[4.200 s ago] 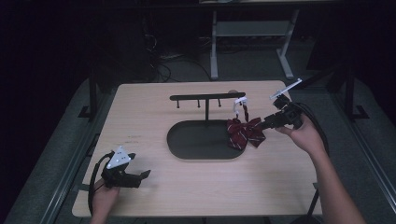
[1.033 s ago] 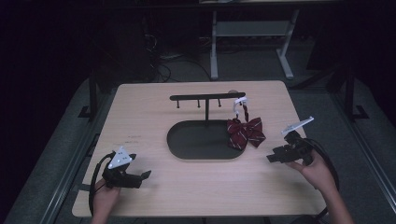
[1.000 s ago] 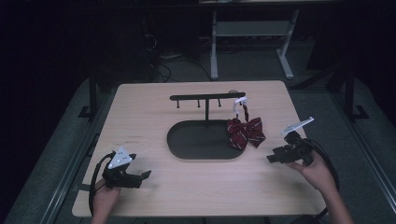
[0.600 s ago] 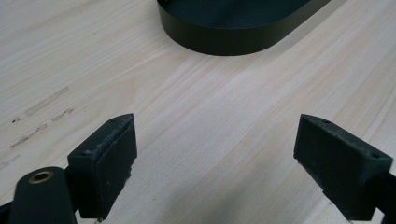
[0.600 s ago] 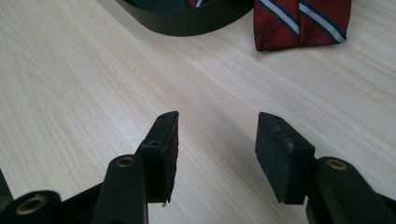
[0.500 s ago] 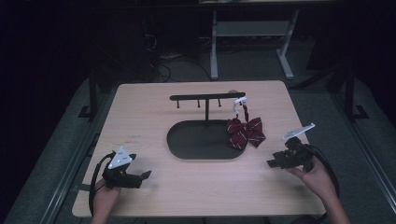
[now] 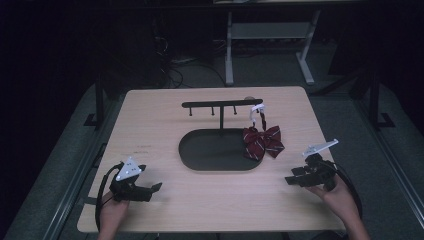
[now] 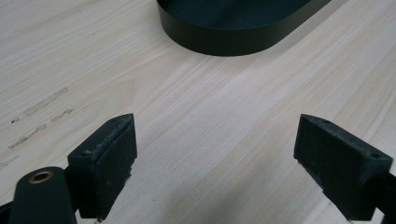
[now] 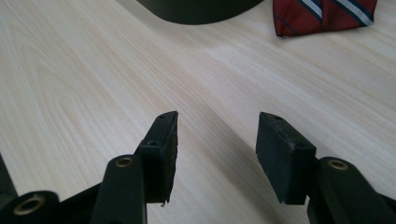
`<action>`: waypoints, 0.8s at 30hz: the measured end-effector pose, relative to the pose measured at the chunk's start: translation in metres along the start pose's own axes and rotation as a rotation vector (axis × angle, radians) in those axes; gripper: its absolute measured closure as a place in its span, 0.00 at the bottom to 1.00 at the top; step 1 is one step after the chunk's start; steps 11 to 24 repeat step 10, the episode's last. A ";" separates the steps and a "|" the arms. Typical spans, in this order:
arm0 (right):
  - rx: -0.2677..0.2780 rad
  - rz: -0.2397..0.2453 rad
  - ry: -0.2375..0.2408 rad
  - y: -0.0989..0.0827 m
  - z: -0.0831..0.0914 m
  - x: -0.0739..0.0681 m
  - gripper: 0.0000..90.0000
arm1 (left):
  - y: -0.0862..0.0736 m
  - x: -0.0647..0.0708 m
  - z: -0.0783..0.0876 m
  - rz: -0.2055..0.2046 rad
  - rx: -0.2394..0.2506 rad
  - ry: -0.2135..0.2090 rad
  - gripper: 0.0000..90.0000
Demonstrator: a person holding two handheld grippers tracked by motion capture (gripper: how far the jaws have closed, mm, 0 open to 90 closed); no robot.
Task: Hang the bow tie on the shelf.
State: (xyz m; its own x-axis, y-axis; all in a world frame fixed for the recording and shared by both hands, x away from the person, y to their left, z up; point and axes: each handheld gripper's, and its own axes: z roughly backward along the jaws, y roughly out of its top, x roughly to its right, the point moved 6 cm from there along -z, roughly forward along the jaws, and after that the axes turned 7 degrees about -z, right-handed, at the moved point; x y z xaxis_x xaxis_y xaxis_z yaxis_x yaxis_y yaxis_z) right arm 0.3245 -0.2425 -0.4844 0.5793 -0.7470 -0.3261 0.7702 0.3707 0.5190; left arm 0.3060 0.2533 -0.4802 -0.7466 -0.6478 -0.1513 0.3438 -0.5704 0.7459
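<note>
Two black jaws of the right gripper [image 9: 215,154] stand apart over bare wooden table [image 9: 93,84]. Farther off lie a red striped bow tie [image 9: 327,16] and a dark oval base [image 9: 196,9].

A pale wood-grain tabletop [image 7: 165,120] is seen, set on a grey floor [image 7: 380,150]. A black oval base [image 7: 210,152] of a hanger stand is placed near its middle. A red striped bow tie [image 7: 262,141] is draped against the base's right end, its lower edge resting on the wood. Faint scuff marks [image 8: 39,119] are visible toward the left side.
</note>
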 end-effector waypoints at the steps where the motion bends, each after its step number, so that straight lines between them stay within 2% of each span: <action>1: 0.003 0.003 0.002 -0.001 0.001 -0.001 0.53 | 0.000 -0.001 0.000 -0.007 0.000 0.000 0.15; 10: 0.034 0.020 -0.007 -0.005 0.002 -0.008 0.52 | 0.001 -0.003 0.001 -0.001 0.006 0.007 0.15; 24: 0.034 0.020 -0.007 -0.005 0.002 -0.008 0.52 | 0.001 -0.003 0.001 -0.001 0.006 0.007 0.15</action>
